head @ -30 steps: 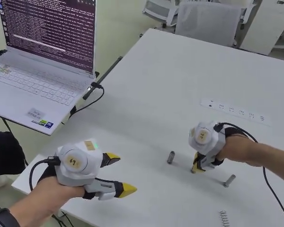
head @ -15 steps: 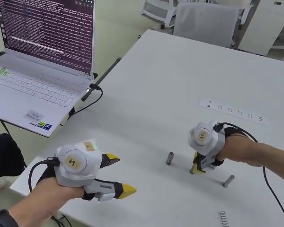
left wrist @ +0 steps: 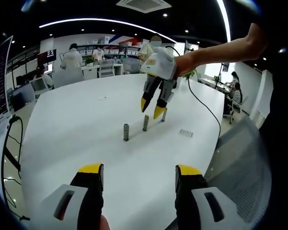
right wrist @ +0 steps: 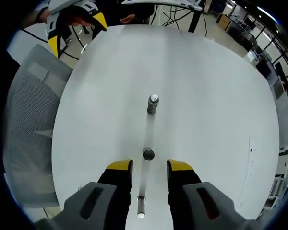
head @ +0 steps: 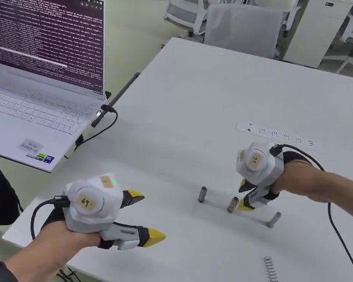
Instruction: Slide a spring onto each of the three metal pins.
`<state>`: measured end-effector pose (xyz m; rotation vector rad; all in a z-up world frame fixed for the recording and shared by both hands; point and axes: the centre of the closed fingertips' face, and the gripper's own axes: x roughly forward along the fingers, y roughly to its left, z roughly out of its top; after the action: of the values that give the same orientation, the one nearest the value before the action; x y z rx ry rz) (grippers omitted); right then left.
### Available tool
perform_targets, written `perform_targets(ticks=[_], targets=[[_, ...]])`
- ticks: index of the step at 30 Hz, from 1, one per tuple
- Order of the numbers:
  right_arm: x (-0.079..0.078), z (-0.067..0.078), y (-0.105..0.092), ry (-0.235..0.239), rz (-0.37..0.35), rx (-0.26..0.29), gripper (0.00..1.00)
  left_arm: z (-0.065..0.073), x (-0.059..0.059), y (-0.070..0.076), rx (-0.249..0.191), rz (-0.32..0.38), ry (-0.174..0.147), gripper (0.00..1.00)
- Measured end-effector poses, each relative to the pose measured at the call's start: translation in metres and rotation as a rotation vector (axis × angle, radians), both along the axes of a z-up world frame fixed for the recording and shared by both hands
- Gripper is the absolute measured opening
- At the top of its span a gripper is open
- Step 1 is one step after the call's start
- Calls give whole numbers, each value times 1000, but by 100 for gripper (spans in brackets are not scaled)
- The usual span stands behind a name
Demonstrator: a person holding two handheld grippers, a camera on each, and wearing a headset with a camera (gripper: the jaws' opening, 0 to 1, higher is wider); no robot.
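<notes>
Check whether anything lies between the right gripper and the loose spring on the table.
Nothing visible does. In the head view, bare table separates the right gripper from the loose spring near the table's front edge. The third pin sits just beside that path, not across it.

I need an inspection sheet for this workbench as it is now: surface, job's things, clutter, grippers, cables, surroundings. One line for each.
Surface: white table, no marks seen.
Job's things: first sprung pin and second sprung pin upright; third pin looks bare; loose spring lies flat, apart from the pins.
Clutter: open laptop; power strip.
Grippers: left gripper open, holding nothing; right gripper open, beside the second sprung pin.
Cables: laptop cable; right gripper's cable.
Surroundings: grey chair behind the table.
</notes>
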<state>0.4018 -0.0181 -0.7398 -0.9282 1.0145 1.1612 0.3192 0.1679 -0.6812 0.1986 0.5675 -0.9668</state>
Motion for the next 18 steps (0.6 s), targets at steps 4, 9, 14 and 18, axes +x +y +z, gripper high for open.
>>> perform_targets(ticks=[4,9,14,18], targets=[[-1,4,-3,-8,-27,20,27,1,0,-1,-1,-4,-1,57],[-5,10,-7,-14,-64,43,28,1,0,-1,3,-8,-3,57],[-6,16,-13,-26,-124,84,30,3,1,-2,5,-13,-5,57],[-7,22,-15,-38,-170,121,31,4,2,-4,0,-13,-3,57]])
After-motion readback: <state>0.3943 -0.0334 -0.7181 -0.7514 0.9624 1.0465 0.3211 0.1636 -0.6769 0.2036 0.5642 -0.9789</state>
